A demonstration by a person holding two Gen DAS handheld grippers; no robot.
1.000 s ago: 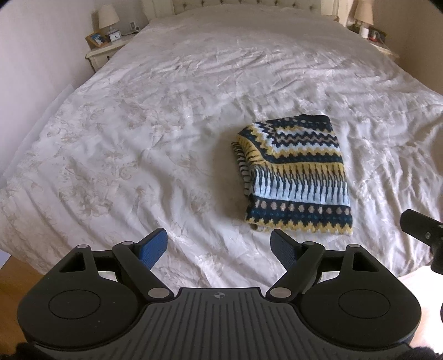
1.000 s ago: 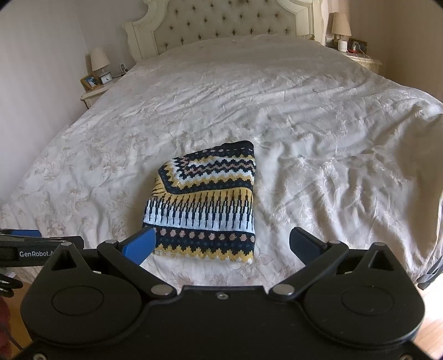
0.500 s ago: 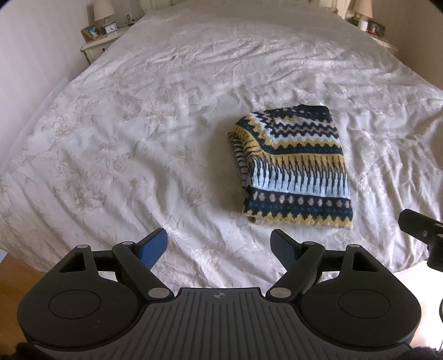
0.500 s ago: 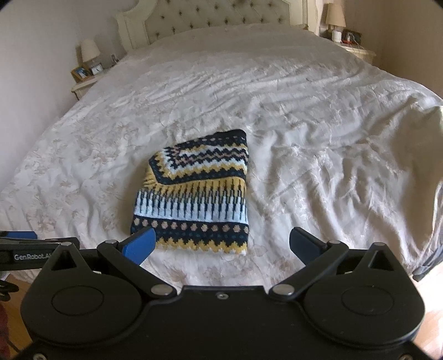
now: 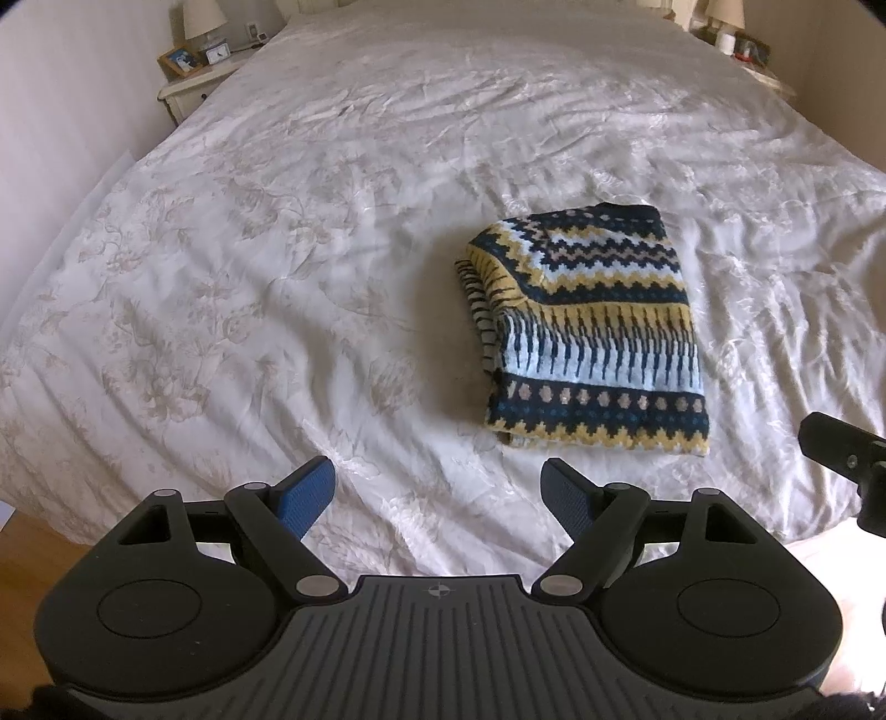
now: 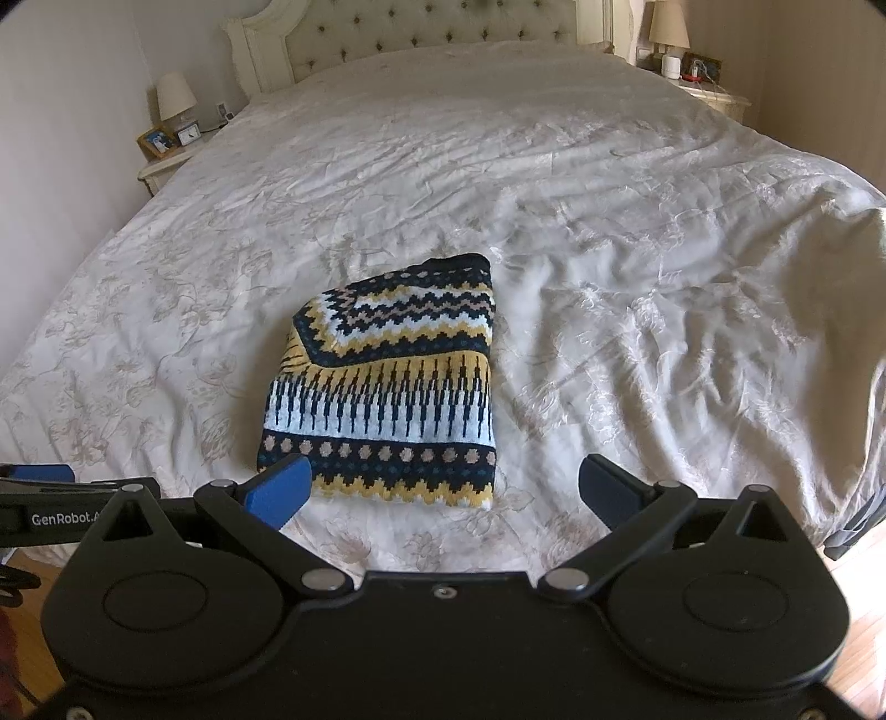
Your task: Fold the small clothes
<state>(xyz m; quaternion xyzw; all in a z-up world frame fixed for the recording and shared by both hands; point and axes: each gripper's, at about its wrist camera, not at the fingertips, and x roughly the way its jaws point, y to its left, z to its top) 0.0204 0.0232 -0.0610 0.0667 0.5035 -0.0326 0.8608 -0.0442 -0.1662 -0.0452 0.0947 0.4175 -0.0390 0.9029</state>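
A small knitted sweater [image 5: 592, 332] in navy, yellow and pale blue patterns lies folded into a compact rectangle on the white bedspread [image 5: 277, 249]. It also shows in the right wrist view [image 6: 387, 387]. My left gripper [image 5: 440, 493] is open and empty, held above the bed's near edge, to the left of and nearer than the sweater. My right gripper [image 6: 443, 490] is open and empty, just in front of the sweater's near hem. Neither gripper touches the sweater.
A wide bed with a tufted headboard [image 6: 421, 33] fills both views. Nightstands with lamps stand at the far left [image 6: 171, 138] and the far right [image 6: 698, 83]. Wooden floor [image 6: 853, 587] shows at the bed's near edge.
Both grippers stay open and empty. The views shifted slightly, tilting down then back up. The folded sweater has not moved.
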